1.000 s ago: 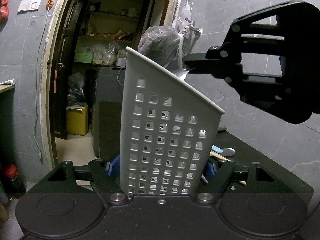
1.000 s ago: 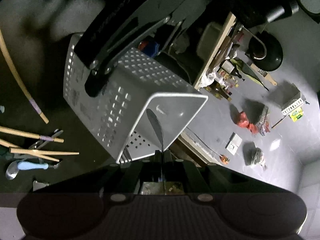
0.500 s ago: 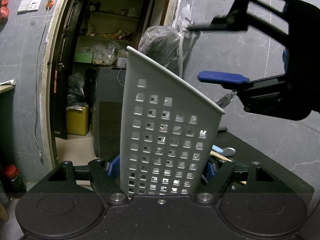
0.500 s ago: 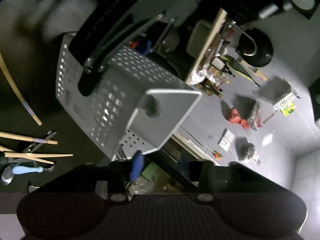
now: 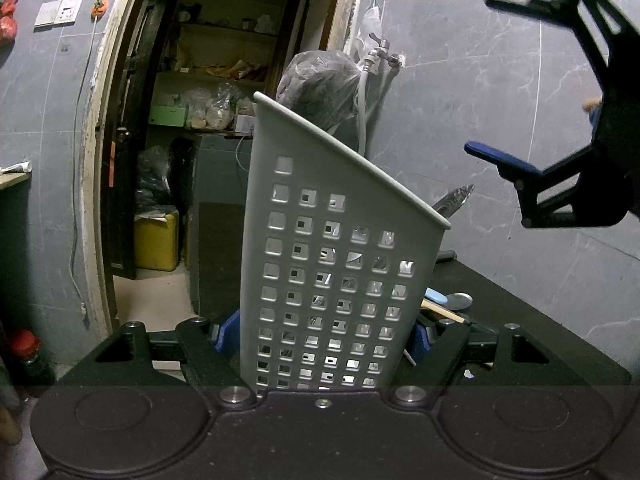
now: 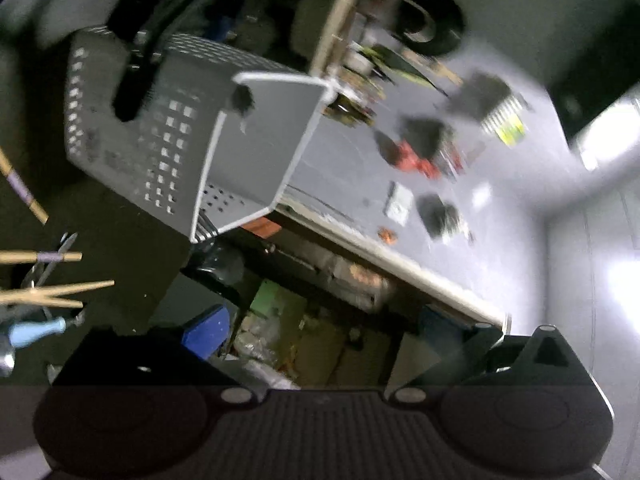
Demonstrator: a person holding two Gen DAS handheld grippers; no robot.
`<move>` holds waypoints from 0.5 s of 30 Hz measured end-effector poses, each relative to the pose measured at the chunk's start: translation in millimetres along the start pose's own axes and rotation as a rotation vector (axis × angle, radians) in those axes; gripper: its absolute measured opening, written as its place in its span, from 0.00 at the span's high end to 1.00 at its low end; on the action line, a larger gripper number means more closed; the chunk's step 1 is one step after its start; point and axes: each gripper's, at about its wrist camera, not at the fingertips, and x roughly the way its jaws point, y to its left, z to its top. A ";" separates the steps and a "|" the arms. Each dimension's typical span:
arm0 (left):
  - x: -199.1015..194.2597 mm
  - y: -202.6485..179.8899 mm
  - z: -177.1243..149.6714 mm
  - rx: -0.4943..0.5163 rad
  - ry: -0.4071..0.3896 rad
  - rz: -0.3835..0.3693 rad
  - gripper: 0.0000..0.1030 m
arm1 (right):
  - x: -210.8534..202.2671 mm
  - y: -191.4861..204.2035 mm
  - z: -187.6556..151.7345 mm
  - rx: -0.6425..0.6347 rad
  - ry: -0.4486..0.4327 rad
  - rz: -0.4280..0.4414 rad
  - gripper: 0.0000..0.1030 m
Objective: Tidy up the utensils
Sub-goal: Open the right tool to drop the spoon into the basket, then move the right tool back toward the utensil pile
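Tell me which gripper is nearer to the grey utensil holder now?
Left. The left gripper has its fingers closed on the utensil holder. The right gripper is open, up to the right of its rim, not touching.

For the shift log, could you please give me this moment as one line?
left gripper: shut on utensil caddy | right gripper: open, empty, beside caddy | knife: inside, blade tip above rim | chopsticks, spoon: on table

A big open doorway (image 5: 224, 140) is showing shelves (image 5: 216, 76) full of bags and boxes. A yellow tub (image 5: 156, 242) is sitting on the floor inside. A tap (image 5: 382, 50) with a hose is sticking out of the grey wall (image 5: 500, 92). Something red, maybe a bag (image 6: 416, 158), is hanging, all blurry.
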 end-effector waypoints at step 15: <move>2.1 -3.9 0.7 0.014 0.004 0.006 0.24 | -13.9 -5.0 -51.8 0.819 0.326 0.241 0.00</move>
